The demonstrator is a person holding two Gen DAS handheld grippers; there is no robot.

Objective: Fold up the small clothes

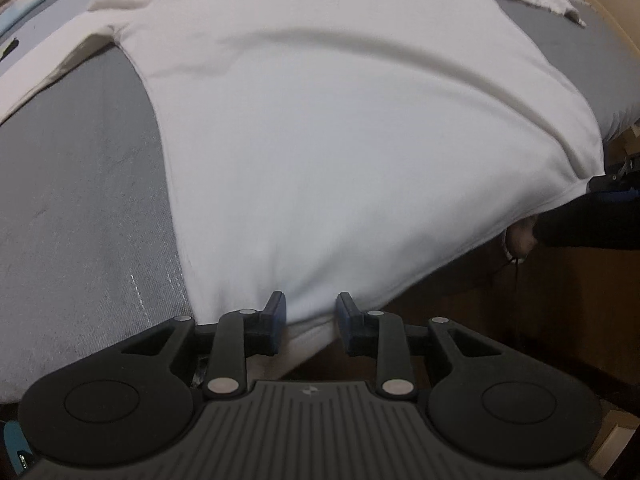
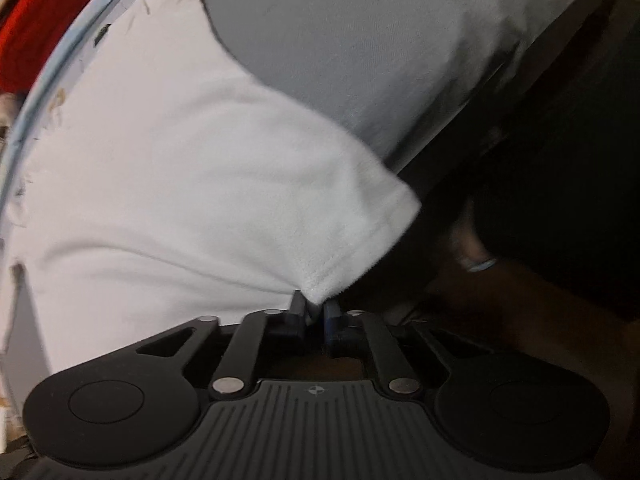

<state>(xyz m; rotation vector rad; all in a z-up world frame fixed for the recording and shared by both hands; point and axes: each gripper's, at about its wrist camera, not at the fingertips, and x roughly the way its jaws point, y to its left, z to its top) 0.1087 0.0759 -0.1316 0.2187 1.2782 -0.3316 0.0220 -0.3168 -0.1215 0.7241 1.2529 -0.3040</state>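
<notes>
- The left claw stands released, its blue pads apart over the hem of the white shirt at the near edge of the grey bed.
- The right claw is clenched on the shirt's hem corner.
- The shirt lies flat, running lengthwise away from the near edge, sleeves spread at the far end.
- Its collar is cut off; a red cloth beyond is blurred.

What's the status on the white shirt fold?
Left hand-held gripper open, shirt hem between its fingers. Right hand-held gripper pinching hem corner. White shirt spread flat on grey surface. Nothing in the way.
</notes>
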